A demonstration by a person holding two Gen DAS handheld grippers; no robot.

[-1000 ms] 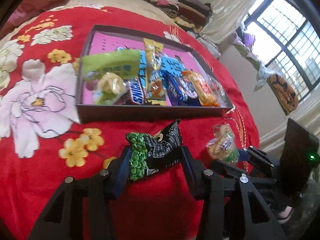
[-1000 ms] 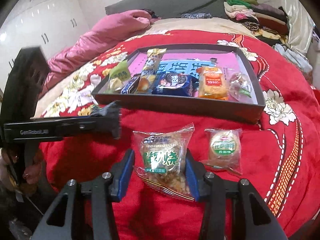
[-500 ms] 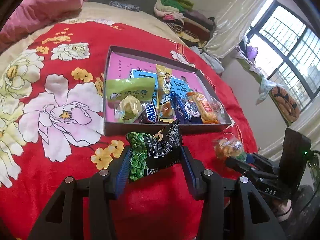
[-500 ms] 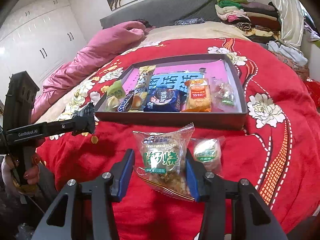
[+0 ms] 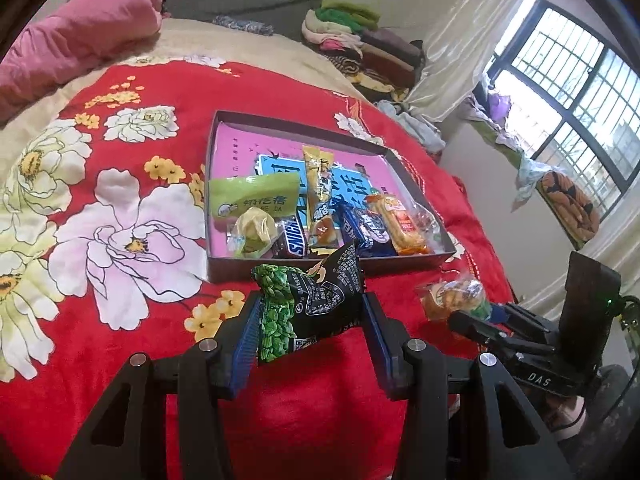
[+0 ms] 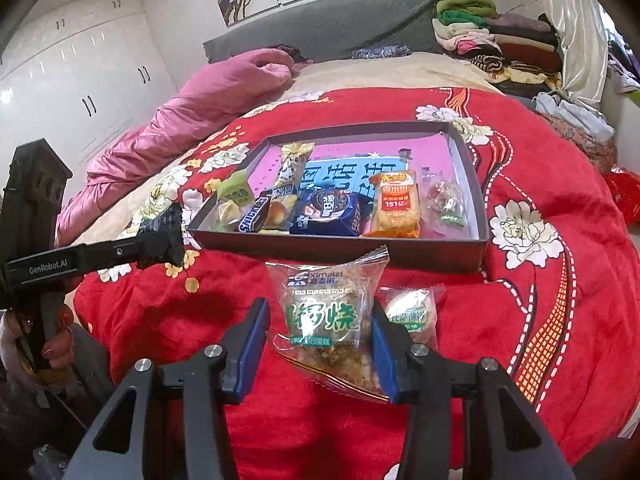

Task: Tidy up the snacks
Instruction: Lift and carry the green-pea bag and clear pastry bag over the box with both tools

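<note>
My left gripper (image 5: pixel 310 312) is shut on a black and green snack packet (image 5: pixel 306 304), lifted above the red bedspread just short of the tray's near wall. A clear packet with green lettering (image 6: pixel 326 316) sits clamped in my right gripper (image 6: pixel 320 328), also off the bed. The dark shallow tray (image 5: pixel 212 136) (image 6: pixel 482 216) with a pink floor holds several snacks along its near side: a green packet, a Snickers bar, a blue biscuit pack, an orange pack. One round cake packet (image 6: pixel 410 312) lies on the bedspread beside my right gripper's right finger.
The red flowered bedspread (image 5: pixel 132 240) covers the bed; a pink quilt (image 6: pixel 192 116) lies at the far left. Folded clothes (image 6: pixel 492 36) are stacked by the headboard. The other gripper shows in each view: (image 5: pixel 520 336) low right, (image 6: pixel 100 256) at left with a hand.
Both grippers rose and drew back from the tray with their packets still clamped, so the tray looks smaller and farther. The round cake packet stayed on the bedspread.
</note>
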